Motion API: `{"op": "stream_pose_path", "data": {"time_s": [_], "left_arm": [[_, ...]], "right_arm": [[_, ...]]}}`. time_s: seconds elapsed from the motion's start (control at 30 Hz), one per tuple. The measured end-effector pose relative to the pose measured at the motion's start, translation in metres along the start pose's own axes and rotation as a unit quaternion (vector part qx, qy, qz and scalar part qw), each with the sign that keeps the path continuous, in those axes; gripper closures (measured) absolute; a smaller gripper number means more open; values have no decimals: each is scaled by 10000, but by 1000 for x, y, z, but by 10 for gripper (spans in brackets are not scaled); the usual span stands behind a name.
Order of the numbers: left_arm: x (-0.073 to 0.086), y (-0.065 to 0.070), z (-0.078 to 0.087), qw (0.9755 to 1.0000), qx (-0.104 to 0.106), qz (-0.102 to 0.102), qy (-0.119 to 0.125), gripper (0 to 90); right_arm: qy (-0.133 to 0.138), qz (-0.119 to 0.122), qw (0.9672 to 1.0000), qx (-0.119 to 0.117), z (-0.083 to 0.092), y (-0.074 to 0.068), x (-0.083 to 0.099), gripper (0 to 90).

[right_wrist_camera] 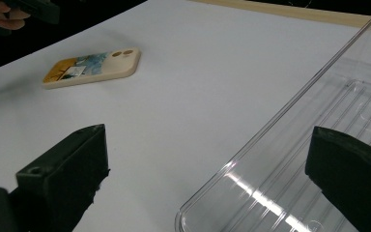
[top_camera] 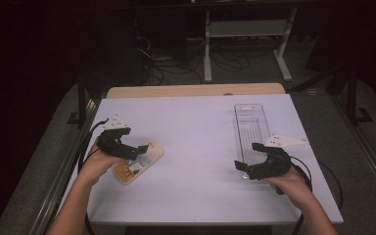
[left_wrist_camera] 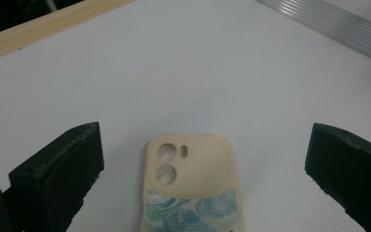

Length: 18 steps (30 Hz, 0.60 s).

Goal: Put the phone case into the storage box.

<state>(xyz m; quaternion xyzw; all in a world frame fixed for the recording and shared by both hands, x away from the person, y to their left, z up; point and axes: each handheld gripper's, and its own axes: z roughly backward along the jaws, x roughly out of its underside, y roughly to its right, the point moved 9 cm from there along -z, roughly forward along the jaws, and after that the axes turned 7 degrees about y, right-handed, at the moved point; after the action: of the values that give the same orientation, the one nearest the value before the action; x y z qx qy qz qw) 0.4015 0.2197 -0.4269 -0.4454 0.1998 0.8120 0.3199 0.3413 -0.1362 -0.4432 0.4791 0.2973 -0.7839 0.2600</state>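
Cream-coloured and lying flat at about eight o'clock on the table [top_camera: 200,127], the phone case [top_camera: 138,163] is sitting between the spread left claw [left_wrist_camera: 203,159], which should be lowering squarely over its long edges before pinching, while the right claw [right_wrist_camera: 207,174] is straddling, also spread, the clear tray [top_camera: 251,129] at four o'clock.

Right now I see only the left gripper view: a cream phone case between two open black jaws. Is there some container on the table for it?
Observer: Yes, a clear plastic tray lies lengthwise on the table's right side.
Operator: Is something inside it?
Observer: No, the right gripper view shows its ribbed floor bare.
Operator: Where is the other claw?
Observer: The right claw hovers open at the tray's near end.
Operator: Does the phone case have a picture?
Observer: Its near half is orange, with a small picture on it.
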Motion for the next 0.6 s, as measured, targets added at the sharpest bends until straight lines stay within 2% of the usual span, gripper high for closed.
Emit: {"op": "stream_pose_path", "data": {"time_s": [0.1,0.2,0.27,0.6], "left_arm": [[3,-9,2,9999,-136,20,-91,0],[5,-15,3,9996,-241,129,-116,0],[5,-17,4,9994,-261,201,-71,0],[7,-20,9,9995,-194,241,-83,0]], "right_arm": [[-6,12,10000,0,0,0,0,9],[-4,7,10000,-5,0,0,0,10],[-5,7,10000,-5,0,0,0,10],[-2,13,10000,-9,0,0,0,10]]}}
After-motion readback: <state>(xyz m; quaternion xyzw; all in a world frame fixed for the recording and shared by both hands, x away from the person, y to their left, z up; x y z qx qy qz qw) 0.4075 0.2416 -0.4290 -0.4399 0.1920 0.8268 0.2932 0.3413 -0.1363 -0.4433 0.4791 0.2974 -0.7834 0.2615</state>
